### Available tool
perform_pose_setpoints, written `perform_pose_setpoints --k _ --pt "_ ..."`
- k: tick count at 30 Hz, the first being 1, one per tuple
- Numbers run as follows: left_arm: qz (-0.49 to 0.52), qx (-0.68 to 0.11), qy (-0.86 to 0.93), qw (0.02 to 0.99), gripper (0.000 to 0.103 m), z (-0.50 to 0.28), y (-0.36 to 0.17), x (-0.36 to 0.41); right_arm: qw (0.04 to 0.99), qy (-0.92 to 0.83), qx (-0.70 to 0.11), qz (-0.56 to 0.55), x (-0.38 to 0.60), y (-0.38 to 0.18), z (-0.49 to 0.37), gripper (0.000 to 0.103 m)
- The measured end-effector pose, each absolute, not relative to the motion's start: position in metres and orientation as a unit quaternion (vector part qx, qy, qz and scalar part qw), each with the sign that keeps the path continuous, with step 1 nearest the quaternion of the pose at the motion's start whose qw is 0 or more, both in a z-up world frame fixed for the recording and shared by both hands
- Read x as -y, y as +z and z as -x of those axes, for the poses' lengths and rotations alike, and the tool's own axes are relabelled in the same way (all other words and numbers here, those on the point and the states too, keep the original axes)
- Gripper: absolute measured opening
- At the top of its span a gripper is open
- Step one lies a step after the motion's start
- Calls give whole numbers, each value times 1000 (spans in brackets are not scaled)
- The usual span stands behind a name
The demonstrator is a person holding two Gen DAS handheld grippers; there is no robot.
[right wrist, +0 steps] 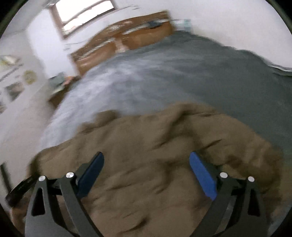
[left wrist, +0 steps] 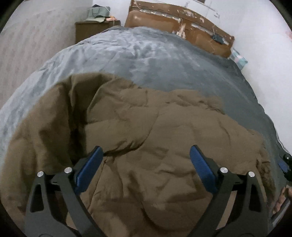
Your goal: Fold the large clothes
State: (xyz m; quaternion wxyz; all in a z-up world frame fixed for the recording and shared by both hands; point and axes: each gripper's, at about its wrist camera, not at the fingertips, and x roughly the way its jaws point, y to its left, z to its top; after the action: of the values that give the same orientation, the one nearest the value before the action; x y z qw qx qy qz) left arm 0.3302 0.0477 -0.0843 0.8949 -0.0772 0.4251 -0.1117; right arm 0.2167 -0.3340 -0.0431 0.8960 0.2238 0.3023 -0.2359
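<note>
A large brown quilted garment (left wrist: 142, 127) lies rumpled on the near part of a bed covered with a grey blanket (left wrist: 146, 54). My left gripper (left wrist: 146, 153) hovers over the garment with its blue pads (left wrist: 200, 164) spread wide and nothing between them. The right wrist view is blurred; it shows the same brown garment (right wrist: 155, 155) on the grey blanket (right wrist: 164, 82). My right gripper (right wrist: 147, 160) is open above the cloth, its blue pads (right wrist: 202, 175) far apart and gripping nothing. The other gripper (left wrist: 285, 164) shows at the left view's right edge.
A worn wooden headboard (left wrist: 182, 23) stands at the far end of the bed against a white wall. A wooden nightstand (left wrist: 91, 29) with clutter on it stands at the far left. A window (right wrist: 85, 14) is in the far wall. A hand (left wrist: 284, 195) shows at the right edge.
</note>
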Motion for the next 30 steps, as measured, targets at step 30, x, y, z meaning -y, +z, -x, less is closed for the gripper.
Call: perform_pose_setpoints --k 30 --pt "24 -409 -101 906 95 -317 -75 -58 787 -420 -448 -56 386 -133 -88 67"
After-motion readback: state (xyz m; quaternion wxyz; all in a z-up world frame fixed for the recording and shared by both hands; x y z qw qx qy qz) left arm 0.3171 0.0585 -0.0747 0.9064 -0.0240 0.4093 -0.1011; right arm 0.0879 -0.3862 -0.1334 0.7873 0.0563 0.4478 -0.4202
